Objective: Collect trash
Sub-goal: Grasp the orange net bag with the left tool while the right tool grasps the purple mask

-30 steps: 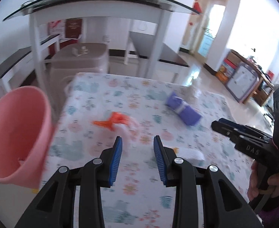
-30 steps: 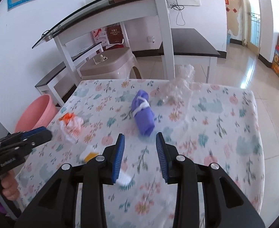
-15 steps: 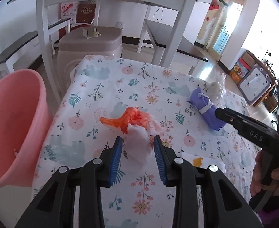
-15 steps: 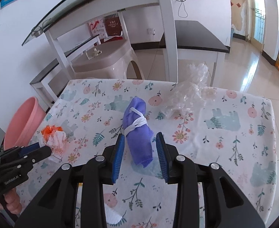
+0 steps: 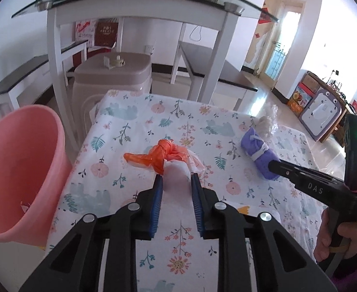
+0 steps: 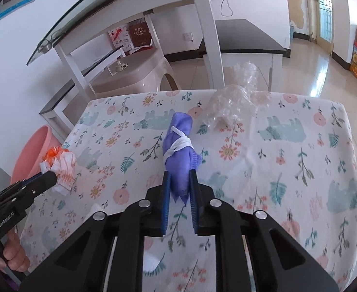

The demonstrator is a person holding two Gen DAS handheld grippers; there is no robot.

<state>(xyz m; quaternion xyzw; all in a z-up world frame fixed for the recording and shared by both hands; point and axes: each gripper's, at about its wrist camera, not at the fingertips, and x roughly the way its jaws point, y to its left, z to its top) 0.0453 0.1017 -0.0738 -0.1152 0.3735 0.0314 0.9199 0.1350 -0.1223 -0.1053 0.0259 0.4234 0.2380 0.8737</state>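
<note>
Left gripper is closing on the orange-knotted white bag at frame centre; right gripper is pinching the purple bundle. Crumpled clear plastic is lying on the tabletop; nothing is yet reaching the pink bin, lower left

White walls and a glossy tiled floor are enclosing a glass-topped white table, a beige plastic stool and dark low benches, daylight glaring in.

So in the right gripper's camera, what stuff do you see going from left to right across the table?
Pink bucket → orange-and-white bag → purple bundle, pinched by the right gripper → crumpled clear plastic.
</note>
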